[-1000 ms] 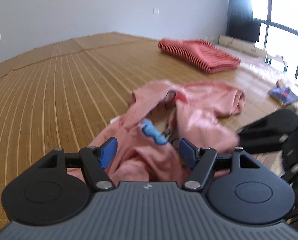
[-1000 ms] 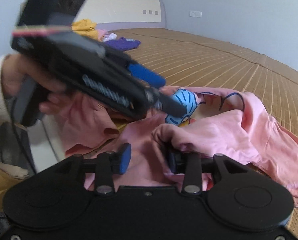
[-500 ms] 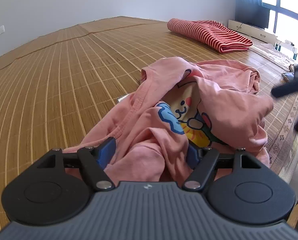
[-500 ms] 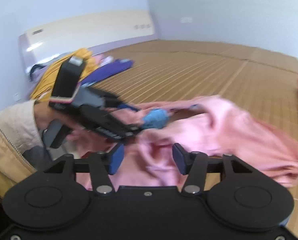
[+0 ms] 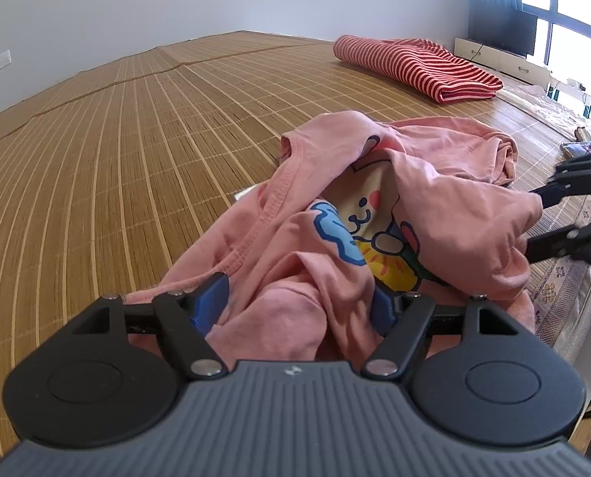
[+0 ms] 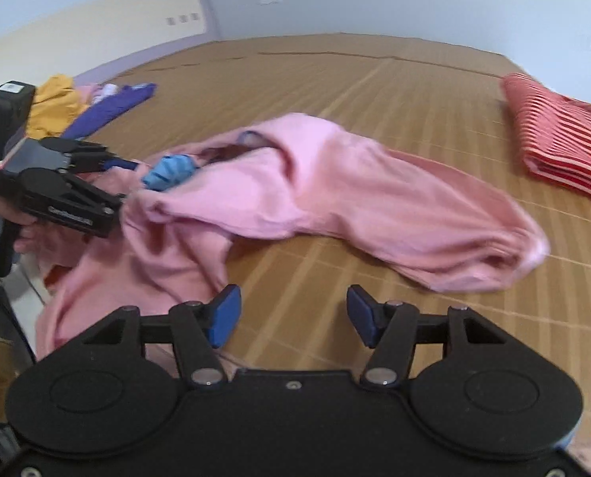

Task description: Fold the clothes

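A pink shirt (image 5: 454, 214) with a cartoon print lies crumpled on the bamboo mat (image 5: 136, 139). My left gripper (image 5: 297, 304) stands wide open over its near end, and a bunch of pink cloth rises between the blue pads. Seen from the right wrist, the left gripper (image 6: 126, 185) sits at the shirt's (image 6: 335, 183) left end, in a person's hand (image 6: 21, 234). My right gripper (image 6: 293, 314) is open, with only bare mat between its pads, just short of the shirt. In the left wrist view the right gripper (image 5: 535, 220) points at the shirt's right fold.
A folded red striped garment (image 5: 414, 63) lies farther back on the mat, also visible as the striped garment (image 6: 561, 135). A pile of yellow and purple clothes (image 6: 57, 99) sits at the far left. The bed's patterned edge (image 5: 561, 290) runs along the right.
My right gripper let go of the pink fold, opened its jaws and drew back to the right. The left gripper stayed over the bunched cloth.
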A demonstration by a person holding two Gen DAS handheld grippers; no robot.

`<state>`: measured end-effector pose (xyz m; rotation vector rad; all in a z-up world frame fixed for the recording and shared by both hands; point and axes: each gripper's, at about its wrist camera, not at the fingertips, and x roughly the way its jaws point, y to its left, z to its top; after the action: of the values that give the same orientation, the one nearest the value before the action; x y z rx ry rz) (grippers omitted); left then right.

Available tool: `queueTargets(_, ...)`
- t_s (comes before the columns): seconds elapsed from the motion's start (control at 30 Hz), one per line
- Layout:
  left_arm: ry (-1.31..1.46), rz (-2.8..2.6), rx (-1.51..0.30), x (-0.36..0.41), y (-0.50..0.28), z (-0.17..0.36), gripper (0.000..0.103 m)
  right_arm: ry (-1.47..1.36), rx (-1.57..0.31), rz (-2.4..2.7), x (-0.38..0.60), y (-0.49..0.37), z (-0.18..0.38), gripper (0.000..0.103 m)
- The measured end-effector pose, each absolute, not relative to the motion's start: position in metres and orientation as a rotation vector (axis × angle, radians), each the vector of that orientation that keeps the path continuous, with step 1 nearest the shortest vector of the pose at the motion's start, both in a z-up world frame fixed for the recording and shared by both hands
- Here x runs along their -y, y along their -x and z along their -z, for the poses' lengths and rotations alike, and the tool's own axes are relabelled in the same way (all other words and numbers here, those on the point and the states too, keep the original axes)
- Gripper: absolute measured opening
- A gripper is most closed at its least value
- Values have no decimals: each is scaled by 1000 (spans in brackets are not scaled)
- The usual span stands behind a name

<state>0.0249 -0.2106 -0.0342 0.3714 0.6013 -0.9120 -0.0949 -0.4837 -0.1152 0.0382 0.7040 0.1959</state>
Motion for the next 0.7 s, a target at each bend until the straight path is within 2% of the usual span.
queueTargets(0.13,-374,911,-600,212,-25,35,77,-38,-677,-248,464,75,125,59)
queueTargets(0.2,-373,911,-601,213,-25,35,78,-53,-665,-253,460,71,125,47)
queueTargets(0.27,-374,910,-601,213,-24,36,78,-85,-661,-265,459,69,126,26)
queueTargets(0.33,-376,910,-600,213,-24,36,78,-118,-662,-284,459,68,127,12)
queueTargets(0.47,-378,910,-598,214,-24,37,78,-136,-662,-285,459,68,127,3)
queueTargets(0.7,-378,910,-597,214,-24,38,79,-144,-632,-176,472,75,117,1)
